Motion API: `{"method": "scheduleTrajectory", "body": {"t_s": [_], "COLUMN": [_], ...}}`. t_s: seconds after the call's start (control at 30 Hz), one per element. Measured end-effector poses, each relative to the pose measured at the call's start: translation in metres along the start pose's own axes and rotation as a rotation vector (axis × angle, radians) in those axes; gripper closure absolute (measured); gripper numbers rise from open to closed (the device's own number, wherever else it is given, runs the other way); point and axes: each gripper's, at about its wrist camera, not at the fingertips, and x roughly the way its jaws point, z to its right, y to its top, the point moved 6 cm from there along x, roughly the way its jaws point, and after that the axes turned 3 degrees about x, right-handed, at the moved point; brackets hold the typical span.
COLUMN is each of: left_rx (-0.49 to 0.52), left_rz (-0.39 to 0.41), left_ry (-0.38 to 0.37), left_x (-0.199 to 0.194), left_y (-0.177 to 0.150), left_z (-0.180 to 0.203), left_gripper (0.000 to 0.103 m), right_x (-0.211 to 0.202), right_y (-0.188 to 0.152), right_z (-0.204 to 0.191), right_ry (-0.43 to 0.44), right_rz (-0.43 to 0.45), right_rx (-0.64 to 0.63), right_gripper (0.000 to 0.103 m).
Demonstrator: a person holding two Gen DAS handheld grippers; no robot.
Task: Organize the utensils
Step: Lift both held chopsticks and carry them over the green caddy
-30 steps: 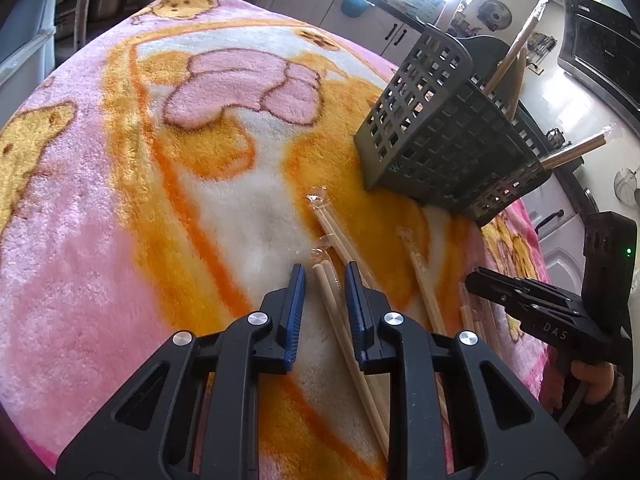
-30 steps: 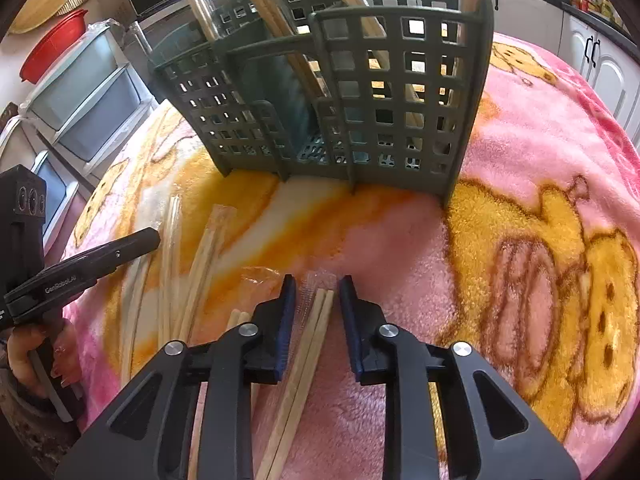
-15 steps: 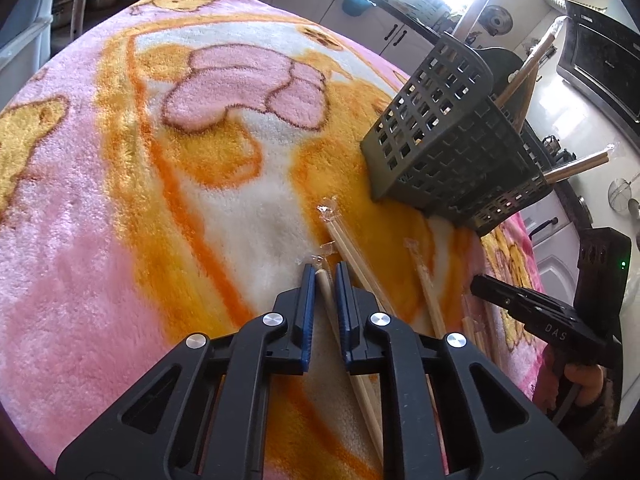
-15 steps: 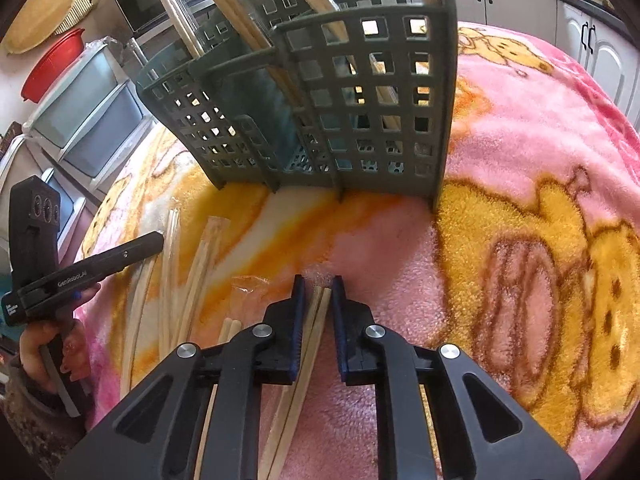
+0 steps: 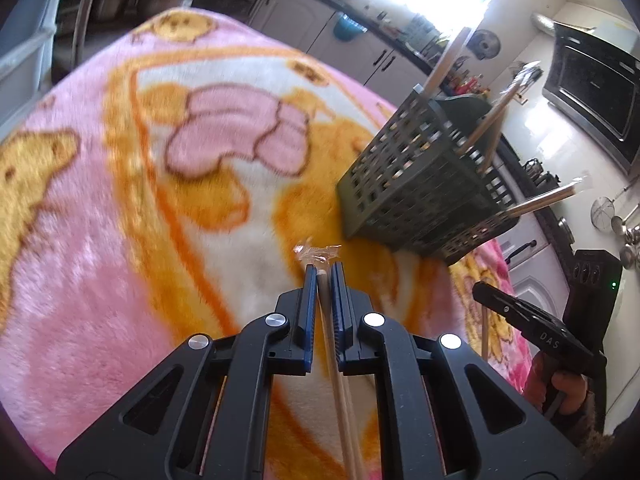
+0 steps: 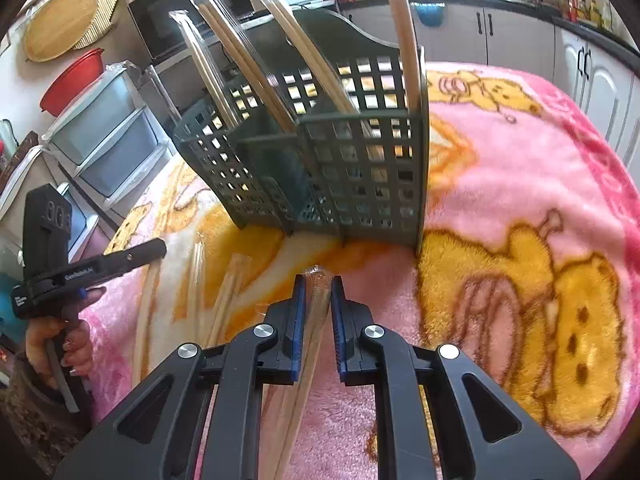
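Observation:
My left gripper [image 5: 323, 270] is shut on a plastic-wrapped pair of wooden chopsticks [image 5: 336, 368] and holds it above the blanket. My right gripper [image 6: 317, 282] is shut on another wrapped chopstick pair [image 6: 310, 344], also raised off the blanket. A dark grey slotted utensil basket [image 6: 340, 168] stands ahead of the right gripper with several wrapped chopstick pairs upright in it. In the left wrist view the basket [image 5: 420, 192] stands to the front right. More wrapped chopsticks [image 6: 224, 300] lie on the blanket to the left of the right gripper.
A pink and orange cartoon blanket [image 5: 120, 200] covers the table. The right gripper's body and hand [image 5: 560, 344] show at the right of the left wrist view. The left gripper [image 6: 80, 272] shows at the left of the right wrist view. Kitchen cabinets and storage drawers surround the table.
Both grippers closed on a wrapped chopstick pair each and lifted them off the blanket. Both views now sit higher, with the basket seen from further up.

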Motion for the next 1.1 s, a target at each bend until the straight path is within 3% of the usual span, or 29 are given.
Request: {"method": "scheduleTrajectory", "body": {"t_s": [0.57,0.73,0.77,1.1], "left_rx": [0.115,0.154,0.162,0.214], "left_rz": [0.161,0.196,0.203,0.252], "left_ry": [-0.071,-0.096,-0.101,-0.149], "left_x": [-0.052,-0.059,-0.06,-0.069], "left_y": [0.036,0.046,0.048,0.068], "left_z": [0.063,0.083,0.088,0.122], "left_gripper": [0.099,0.099,0.099,0.099], "right_x": [-0.052,-0.069,-0.071,-0.099], "right_y": [0.026,0.035,0.037,0.056], "right_z": [-0.043,-0.05,-0.051,-0.058], "right_ry": [0.013,0.028,0.031,0.038], "right_rz": [0.204,0.255,0.265,0.361], "right_rx": [-0.142,-0.156,-0.156,-0.174], "right_gripper": [0.093,0.093,0.099,0.098]}}
